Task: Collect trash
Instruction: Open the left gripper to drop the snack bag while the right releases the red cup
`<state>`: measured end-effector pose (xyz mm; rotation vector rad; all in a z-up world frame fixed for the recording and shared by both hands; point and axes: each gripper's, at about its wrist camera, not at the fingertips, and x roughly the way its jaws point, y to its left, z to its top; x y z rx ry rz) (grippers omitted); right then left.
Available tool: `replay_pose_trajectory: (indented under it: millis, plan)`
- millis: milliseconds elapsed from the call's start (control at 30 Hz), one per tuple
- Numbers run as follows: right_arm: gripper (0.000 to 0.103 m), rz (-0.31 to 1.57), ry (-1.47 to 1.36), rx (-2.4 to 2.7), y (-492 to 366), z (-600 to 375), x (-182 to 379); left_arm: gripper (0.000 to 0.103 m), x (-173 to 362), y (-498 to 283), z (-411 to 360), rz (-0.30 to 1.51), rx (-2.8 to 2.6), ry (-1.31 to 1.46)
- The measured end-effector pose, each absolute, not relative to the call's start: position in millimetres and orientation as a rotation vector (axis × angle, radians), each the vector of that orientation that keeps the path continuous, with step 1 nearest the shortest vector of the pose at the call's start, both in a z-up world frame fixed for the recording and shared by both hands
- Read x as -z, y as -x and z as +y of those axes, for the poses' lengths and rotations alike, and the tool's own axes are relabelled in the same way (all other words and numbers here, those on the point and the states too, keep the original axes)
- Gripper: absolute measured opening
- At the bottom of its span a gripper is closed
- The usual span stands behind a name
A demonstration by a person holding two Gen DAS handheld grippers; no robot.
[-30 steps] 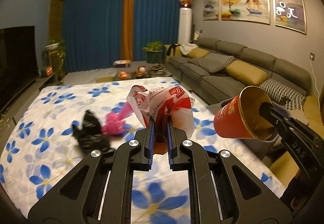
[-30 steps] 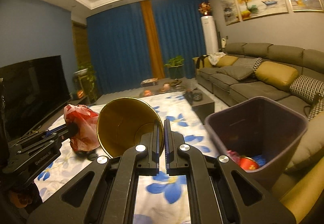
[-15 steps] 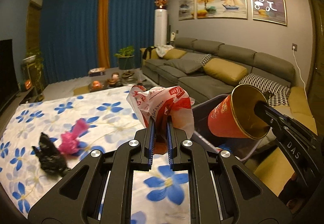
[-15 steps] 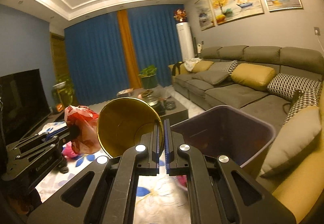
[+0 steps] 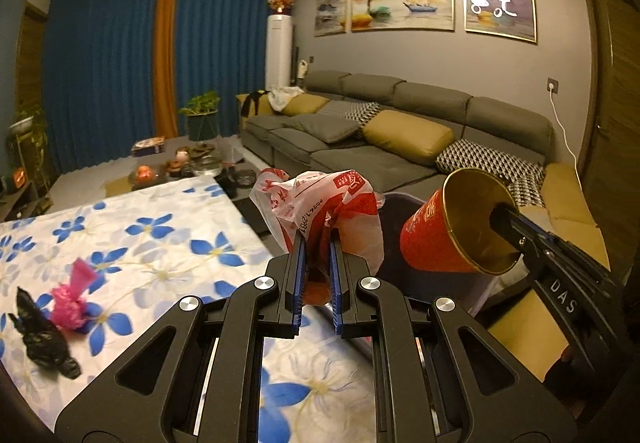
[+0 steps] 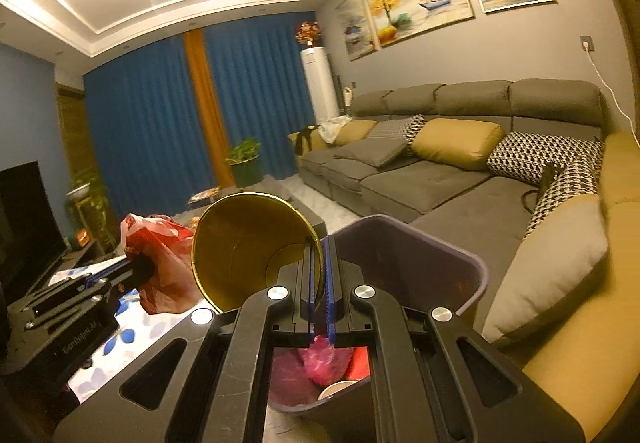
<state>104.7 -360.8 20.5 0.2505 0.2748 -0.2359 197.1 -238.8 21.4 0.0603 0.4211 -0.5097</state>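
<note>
My left gripper (image 5: 317, 243) is shut on a crumpled red-and-white plastic bag (image 5: 320, 203), which hangs above the near edge of the dark purple trash bin (image 5: 394, 243). My right gripper (image 6: 319, 243) is shut on the rim of a red paper cup with a gold inside (image 6: 256, 247), held over the trash bin (image 6: 420, 243). The cup (image 5: 452, 231) and the right gripper (image 5: 508, 221) show at the right of the left wrist view. Pink and red trash (image 6: 326, 359) lies inside the bin. The bag (image 6: 160, 255) and the left gripper (image 6: 142, 267) show at the left of the right wrist view.
A black crumpled bag (image 5: 42, 339) and a pink wrapper (image 5: 74, 301) lie on the blue-flowered cloth (image 5: 160, 243) at the left. A grey sofa (image 6: 440, 171) with yellow and patterned cushions runs along the right. A low table with small things (image 5: 180, 163) stands farther back.
Both grippers have swung to the right, away from the flowered cloth toward the sofa. The bag and the cup now hang over the trash bin, whose inside shows below the right gripper.
</note>
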Motion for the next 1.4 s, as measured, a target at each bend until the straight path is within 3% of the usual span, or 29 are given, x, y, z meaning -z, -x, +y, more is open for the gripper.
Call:
replay_pose_trajectory:
  millis: [900,967,1033,1133,1233,1400]
  plan:
    - [0.005,0.32,-0.293,0.296,-123.1,-386.7,-8.6,0.012,14.0,-225.2,-286.3,0.537,0.625,-0.075]
    - [0.005,0.32,-0.292,0.297,-123.4,-387.3,-9.1,0.02,17.0,-227.3,-287.9,0.555,0.646,-0.086]
    - [0.005,0.322,-0.293,0.3,-124.0,-386.8,-8.9,0.048,19.7,-227.5,-287.6,0.562,0.645,-0.098]
    - [0.005,0.331,-0.293,0.301,-127.8,-387.2,-6.9,0.068,19.2,-224.8,-279.2,0.541,0.623,-0.09]
    - [0.005,0.344,-0.293,0.291,-132.7,-387.7,-4.5,0.079,16.9,-223.1,-262.5,0.526,0.566,-0.082]
    - [0.006,0.37,-0.297,0.282,-142.6,-386.8,0.7,0.085,14.2,-219.7,-224.3,0.52,0.448,-0.043]
